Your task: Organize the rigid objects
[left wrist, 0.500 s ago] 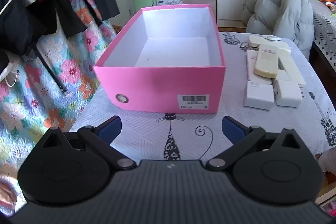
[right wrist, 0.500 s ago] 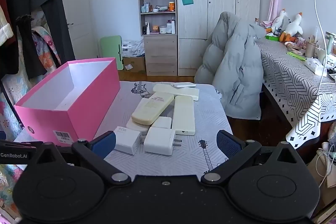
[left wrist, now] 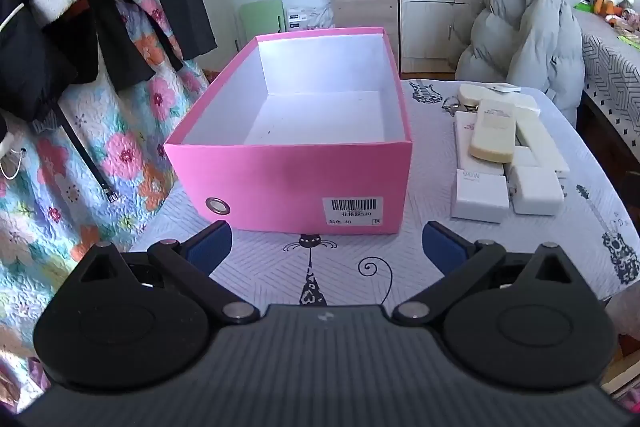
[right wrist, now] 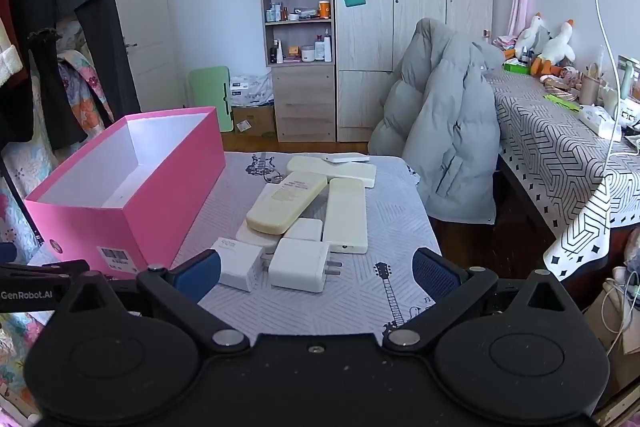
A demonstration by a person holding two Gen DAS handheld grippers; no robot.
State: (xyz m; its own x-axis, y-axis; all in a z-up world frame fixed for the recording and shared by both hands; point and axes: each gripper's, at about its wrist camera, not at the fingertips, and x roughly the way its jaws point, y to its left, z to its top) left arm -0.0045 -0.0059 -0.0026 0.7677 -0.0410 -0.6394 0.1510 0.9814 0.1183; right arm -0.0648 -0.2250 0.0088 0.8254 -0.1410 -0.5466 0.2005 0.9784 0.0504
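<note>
I hold my right tool (right wrist: pixel 316 277) with its jaws apart, empty, above the worktop (right wrist: pixel 360 303). Just ahead lies a white plug charger (right wrist: pixel 298 270): rigid, light, smooth, best pinched across its flat sides. Beyond are stiff cream remotes (right wrist: pixel 286 202); left, the empty pink box (right wrist: pixel 176 187).

Pink box (left wrist: pixel 288 183) open, empty; white chargers (right wrist: pixel 298 265), cream remotes (right wrist: pixel 286 203) piled beside.

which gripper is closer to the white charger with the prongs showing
Right. The right gripper is open just in front of the charger. The left gripper faces the pink box, with the charger off to its right.
</note>
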